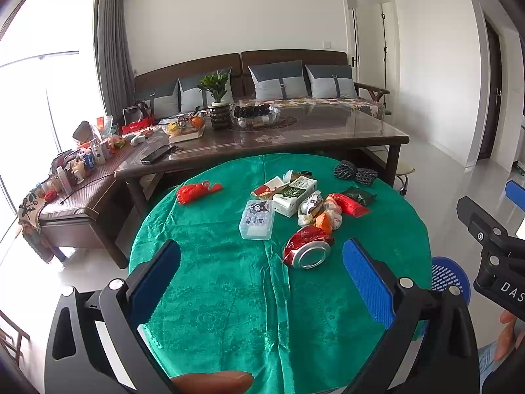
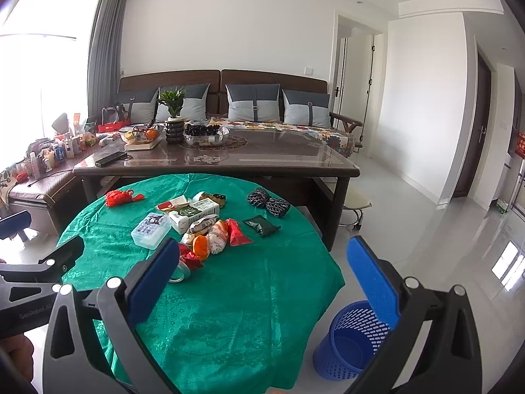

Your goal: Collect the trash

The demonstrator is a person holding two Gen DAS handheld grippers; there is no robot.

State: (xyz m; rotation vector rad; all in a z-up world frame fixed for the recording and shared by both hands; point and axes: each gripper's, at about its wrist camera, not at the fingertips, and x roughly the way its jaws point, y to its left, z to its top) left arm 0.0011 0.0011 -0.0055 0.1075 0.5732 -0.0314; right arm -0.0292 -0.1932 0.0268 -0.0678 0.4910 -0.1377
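Hovering spread wide and empty over the green tabletop [image 1: 213, 295]: left gripper [image 1: 262, 282], right gripper [image 2: 262, 282]. Lying near the trash pile, crushed can [image 1: 306, 251], half hidden in the right view; showing whole only there, blue bin [image 2: 344, 344] standing on the floor

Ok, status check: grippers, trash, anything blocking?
Left gripper open, empty. Right gripper open, empty. Crushed can nearest on green table, wrappers behind it. Blue bin on floor at right, path clear.
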